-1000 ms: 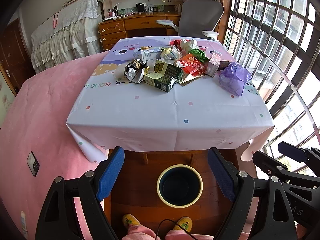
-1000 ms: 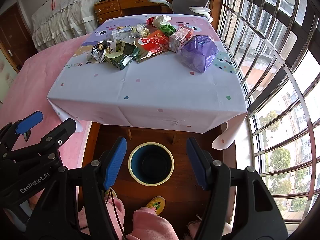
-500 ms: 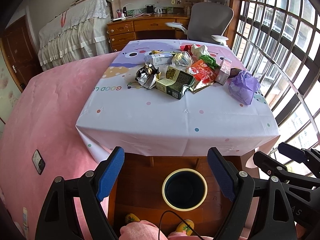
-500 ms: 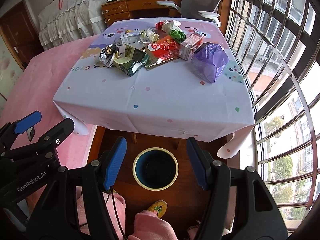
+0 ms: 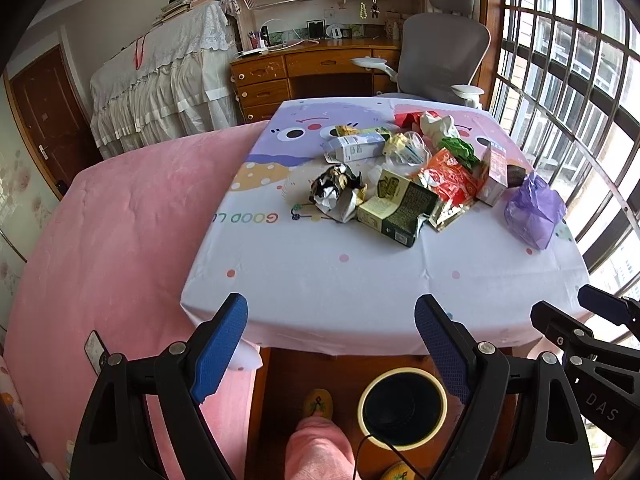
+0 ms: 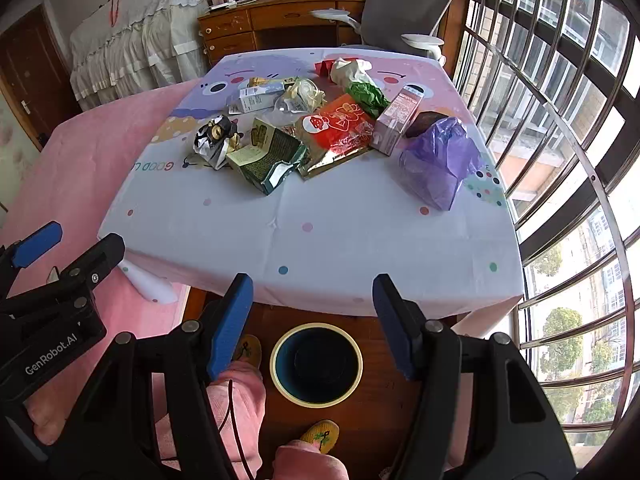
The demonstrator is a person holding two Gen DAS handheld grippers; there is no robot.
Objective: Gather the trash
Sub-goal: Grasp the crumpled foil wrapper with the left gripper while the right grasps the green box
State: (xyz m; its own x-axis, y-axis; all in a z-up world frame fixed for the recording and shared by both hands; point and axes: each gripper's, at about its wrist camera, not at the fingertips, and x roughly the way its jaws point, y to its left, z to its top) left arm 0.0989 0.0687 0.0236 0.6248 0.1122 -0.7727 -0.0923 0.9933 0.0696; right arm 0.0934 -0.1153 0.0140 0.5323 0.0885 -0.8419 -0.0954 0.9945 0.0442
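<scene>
My left gripper [image 5: 331,342]: jaws released, empty | my right gripper [image 6: 313,312]: jaws released, empty | trash [image 6: 320,128]: piled on table [image 6: 360,240] well ahead of both | bin [image 6: 316,364]: floor, just below right jaws

Purple bag [image 6: 440,160] — red packet [image 6: 340,128] — dotted tablecloth [image 6: 320,232].

Trash heaped on the worktop [image 6: 320,236], toward its far half: crumpled foil wrapper [image 6: 214,140] at the left; open green carton [image 6: 266,156] beside it; red snack bag [image 6: 340,128] at centre; pink carton [image 6: 396,120]; purple plastic bag [image 6: 440,160] at the right edge. Below the worktop's near edge stands a yellow-rimmed bin [image 6: 316,364], upright and open.
</scene>
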